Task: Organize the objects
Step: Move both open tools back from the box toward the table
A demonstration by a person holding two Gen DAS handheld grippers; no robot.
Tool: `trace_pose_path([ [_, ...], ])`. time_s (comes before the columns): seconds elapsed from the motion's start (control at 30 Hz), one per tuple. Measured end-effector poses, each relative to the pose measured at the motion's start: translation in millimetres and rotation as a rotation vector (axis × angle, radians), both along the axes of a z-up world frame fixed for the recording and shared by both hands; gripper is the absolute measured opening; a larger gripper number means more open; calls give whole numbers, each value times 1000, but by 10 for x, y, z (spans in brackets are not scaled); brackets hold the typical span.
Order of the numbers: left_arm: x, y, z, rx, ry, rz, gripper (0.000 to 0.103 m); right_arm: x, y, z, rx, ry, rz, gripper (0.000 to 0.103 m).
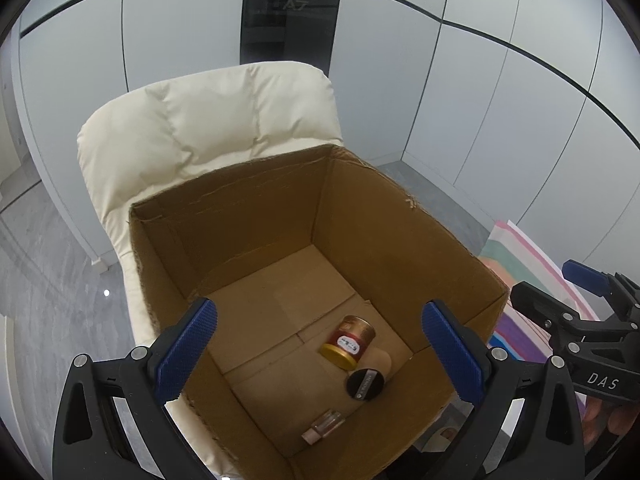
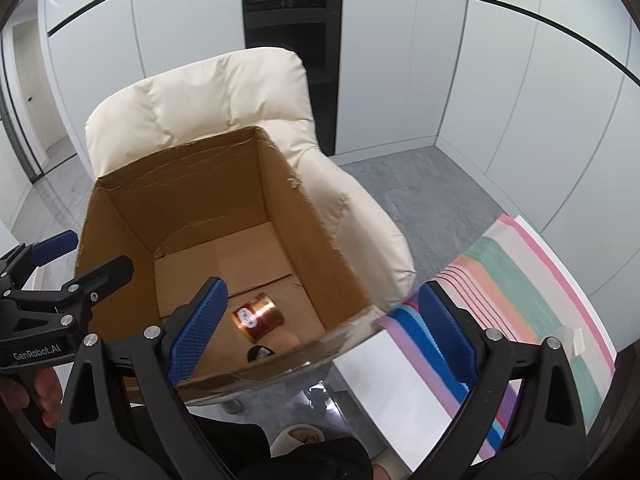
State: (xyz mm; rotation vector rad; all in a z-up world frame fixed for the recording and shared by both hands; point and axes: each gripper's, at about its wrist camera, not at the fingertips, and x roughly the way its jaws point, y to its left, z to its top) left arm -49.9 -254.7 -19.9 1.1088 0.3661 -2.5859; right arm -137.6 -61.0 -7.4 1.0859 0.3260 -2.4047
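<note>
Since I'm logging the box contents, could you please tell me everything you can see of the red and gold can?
The red and gold can is a small cylinder with a shiny, metallic-looking copper-red body, a yellow-gold lid and a white label with dark writing. It lies on its side on the floor of the cardboard box, lid end toward the camera. A black round lid sits just beside it; whether they touch is unclear. Neither hand-held gripper holds it.

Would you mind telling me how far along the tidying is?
Done: a red can, a black-capped jar and a small clear bottle lie in the cardboard box. In hand: nothing; left gripper and right gripper are open. No loose objects remain in view.
</note>
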Motion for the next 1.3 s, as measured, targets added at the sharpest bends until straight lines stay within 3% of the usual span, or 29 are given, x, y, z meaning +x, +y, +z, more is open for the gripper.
trace_pose_path([
  [0.37,-161,362,23,-25,11,-79,103,-51,314,-19,-7,-17,-53,98],
  [0.47,-198,454,31,-30,13,-99,103,-78,431,0,-4,-13,-94,103],
  [1.3,-606,1368,-12,-33,1,-259,103,-135,1512,-59,17,-32,-307,103],
])
